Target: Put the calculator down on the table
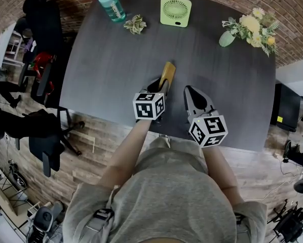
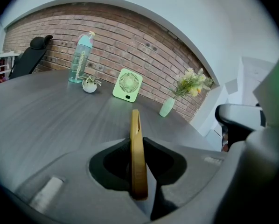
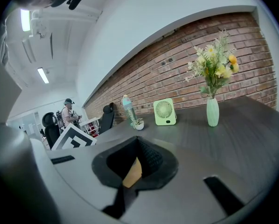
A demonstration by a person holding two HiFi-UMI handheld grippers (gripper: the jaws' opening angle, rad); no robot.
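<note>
A flat yellow calculator (image 1: 167, 74) is held on edge above the dark grey table (image 1: 111, 65), near its front edge. My left gripper (image 1: 160, 88) is shut on its near end. In the left gripper view the calculator (image 2: 136, 148) stands as a thin upright slab clamped between the dark pads, its far end pointing toward the green fan (image 2: 127, 85). My right gripper (image 1: 191, 91) hovers just right of it with its fingers together and nothing between them. A yellow patch of the calculator (image 3: 132, 173) shows past the right gripper (image 3: 140, 143).
Along the table's far edge stand a teal bottle (image 1: 111, 3), a small potted plant (image 1: 135, 24), a green fan (image 1: 176, 11) and a vase of flowers (image 1: 248, 28). Black office chairs (image 1: 42, 59) sit left of the table. A person (image 3: 68, 112) stands far off.
</note>
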